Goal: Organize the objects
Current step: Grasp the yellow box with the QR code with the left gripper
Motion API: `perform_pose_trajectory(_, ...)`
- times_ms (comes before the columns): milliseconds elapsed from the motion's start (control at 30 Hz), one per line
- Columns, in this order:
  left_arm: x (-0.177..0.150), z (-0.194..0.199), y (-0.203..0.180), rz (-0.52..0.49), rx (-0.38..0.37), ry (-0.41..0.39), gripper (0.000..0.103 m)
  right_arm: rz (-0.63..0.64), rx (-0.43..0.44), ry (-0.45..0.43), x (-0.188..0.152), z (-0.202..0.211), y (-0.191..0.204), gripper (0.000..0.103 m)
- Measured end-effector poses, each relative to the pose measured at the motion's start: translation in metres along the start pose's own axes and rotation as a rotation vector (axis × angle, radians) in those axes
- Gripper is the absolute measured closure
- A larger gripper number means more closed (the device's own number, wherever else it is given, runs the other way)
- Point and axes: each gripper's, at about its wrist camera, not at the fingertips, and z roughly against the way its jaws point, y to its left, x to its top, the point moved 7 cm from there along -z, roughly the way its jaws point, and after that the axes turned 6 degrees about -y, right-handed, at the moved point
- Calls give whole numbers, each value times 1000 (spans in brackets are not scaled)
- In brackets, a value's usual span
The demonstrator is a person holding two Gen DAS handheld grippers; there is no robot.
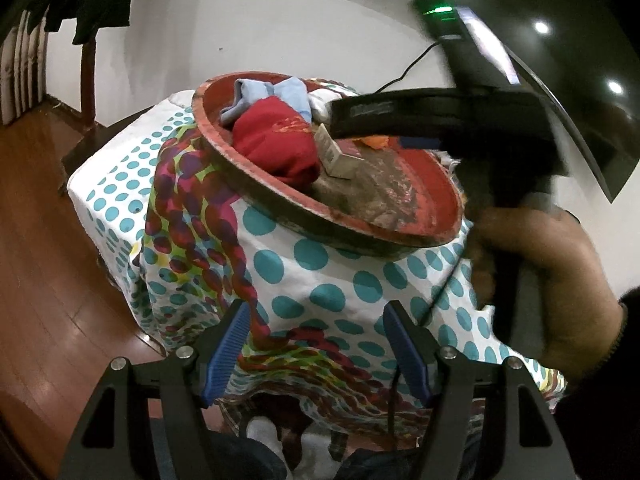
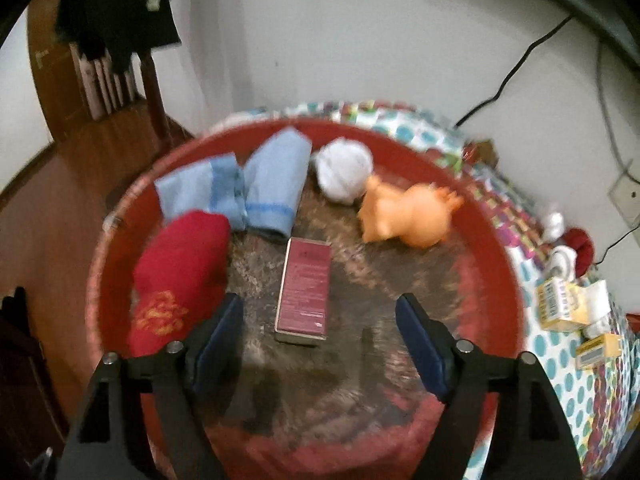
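The left gripper [image 1: 316, 344] has its fingers [image 1: 230, 344] spread wide with nothing between them; they hang over the near edge of the counter [image 1: 320, 276], which is draped in a dotted cloth, and touch nothing. The right gripper [image 2: 320, 340] also has its fingers [image 2: 218, 340] wide apart, empty, above the worn floor of a round red tray [image 2: 492, 248]. A dark red box [image 2: 304, 292] lies flat in the tray between and just beyond the fingertips, clear of both pads. Around it lie a rolled red cloth [image 2: 180, 272] at the left, folded blue cloths [image 2: 244, 188] behind, a white ball of fabric [image 2: 344, 172] and an orange toy animal [image 2: 408, 212] at the back right. The right wrist view is smeared by motion, so print on the box and the toy's detail are not legible. In the left wrist view the right gripper's body [image 1: 440, 116] and the hand [image 1: 548, 280] holding it block the tray's right half; the toy shows only as an orange sliver, the box partly. Only the right wrist view shows yellow boxes [image 2: 556, 304] and small items on the counter right of the tray; only the left wrist view shows the wood floor [image 1: 48, 280] beside the counter.
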Motion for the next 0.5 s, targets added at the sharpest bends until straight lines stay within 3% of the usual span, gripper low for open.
perform_pose_trajectory(100, 0, 3, -8, -30, -20, -17, 32, -31, -104, -81, -4, 31, -45, 14)
perform_pose_trajectory(133, 1, 5, -13, -47, -33, -28, 32, -44, -151, -99, -8, 39, -65, 5)
perform_pose_trajectory(167, 2, 9, -19, -69, -48, -47, 32, -59, -221, -116, -14, 47, -91, 3)
perform_pose_trajectory(333, 3, 34, -59, -216, -151, -161, 32, -190, -566, -105, -65, 73, -229, 3)
perform_pose_trajectory(500, -13, 44, -99, -350, -244, -206, 32, -338, -719, -82, -118, 89, -330, 3)
